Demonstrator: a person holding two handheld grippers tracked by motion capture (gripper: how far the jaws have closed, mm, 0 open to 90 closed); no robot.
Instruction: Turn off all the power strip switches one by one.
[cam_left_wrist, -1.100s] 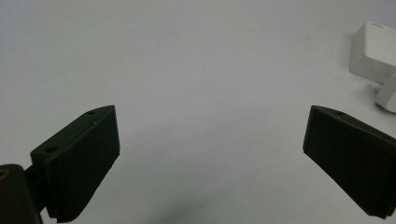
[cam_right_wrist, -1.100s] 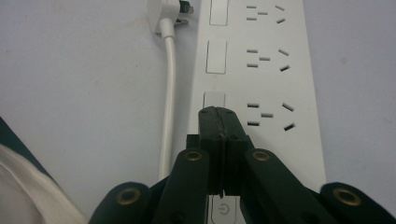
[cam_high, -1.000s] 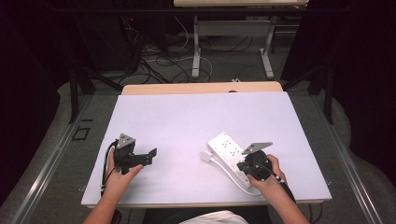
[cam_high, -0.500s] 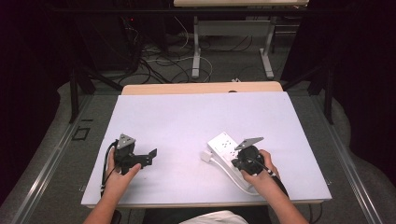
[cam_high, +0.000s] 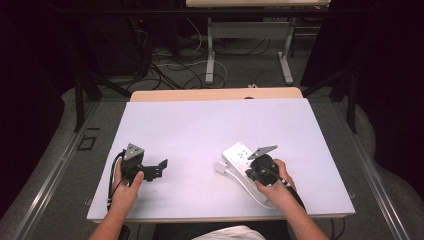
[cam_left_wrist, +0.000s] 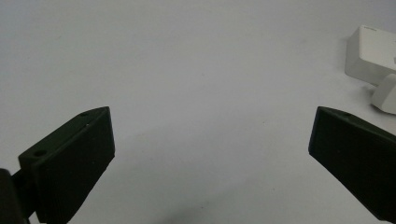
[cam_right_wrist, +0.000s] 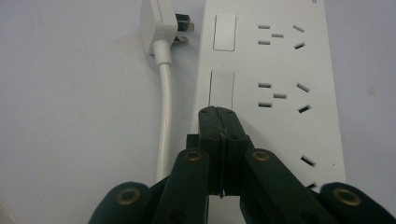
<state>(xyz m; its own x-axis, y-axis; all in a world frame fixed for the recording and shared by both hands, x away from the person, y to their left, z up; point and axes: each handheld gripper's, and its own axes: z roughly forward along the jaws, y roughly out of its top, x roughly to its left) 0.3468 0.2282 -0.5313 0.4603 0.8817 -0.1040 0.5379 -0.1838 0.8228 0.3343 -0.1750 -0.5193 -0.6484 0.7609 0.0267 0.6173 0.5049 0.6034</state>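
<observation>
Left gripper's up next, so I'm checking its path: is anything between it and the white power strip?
Nothing visible. The left gripper, jaws wide apart, faces bare table up to the power strip and its plug.

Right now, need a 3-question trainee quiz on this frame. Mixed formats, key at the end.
1. True or false: the left gripper has its jaws spread wide over bare table.
2. Multiple choice: the right gripper, jaws closed together, has its tips over which thing? A) the plug B) the white power strip C) the cable
3. Fill in: the plug lies on the table beside the strip, not inserted in any ____.

Key:
1. True
2. B, the white power strip, next to one of its rocker switches
3. socket
</observation>
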